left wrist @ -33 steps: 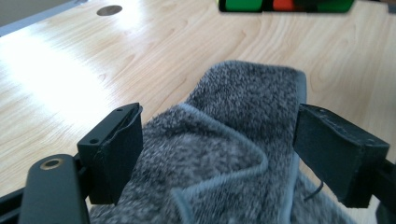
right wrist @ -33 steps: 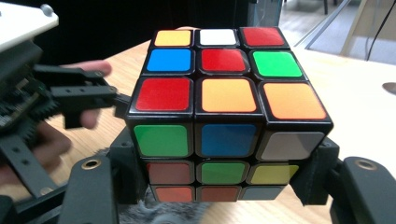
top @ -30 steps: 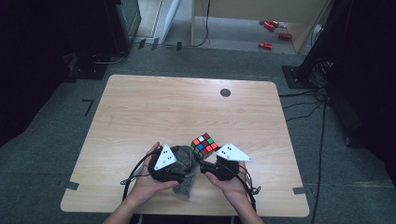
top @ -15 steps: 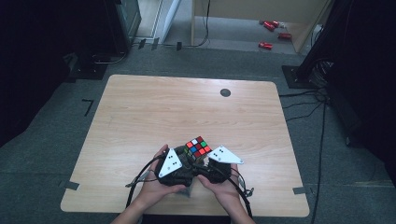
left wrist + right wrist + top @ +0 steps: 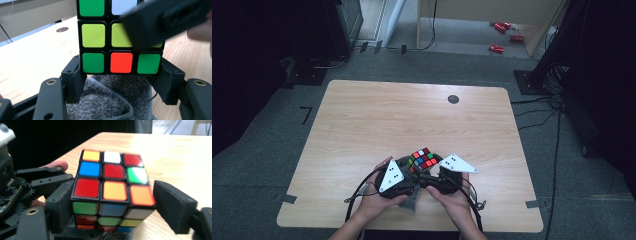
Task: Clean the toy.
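A scrambled colour cube (image 5: 423, 159) is held near the table's front edge, just above a grey cloth (image 5: 412, 201). My left gripper (image 5: 406, 172) has just been closing, and in the left gripper view its two pads (image 5: 75, 76) press on both sides of the cube's (image 5: 121, 62) bottom row, so my left gripper (image 5: 121, 75) is shut on it. My right gripper (image 5: 436, 175) has just been opening. In the right gripper view the cube (image 5: 112, 185) sits between its jaws, with the right pad (image 5: 172, 205) standing just off the cube's side. My right gripper (image 5: 112, 205) is open.
The wooden table (image 5: 377, 115) has a small dark round cap (image 5: 453, 99) at its back right. Grey cloth (image 5: 107, 100) lies under the cube between my left jaws. Cables trail from both grippers toward the front edge. Red items (image 5: 497, 48) lie on the floor beyond.
Both hands have drawn together around the cube. The left jaws have closed onto its lower layer, and the right jaws have widened.
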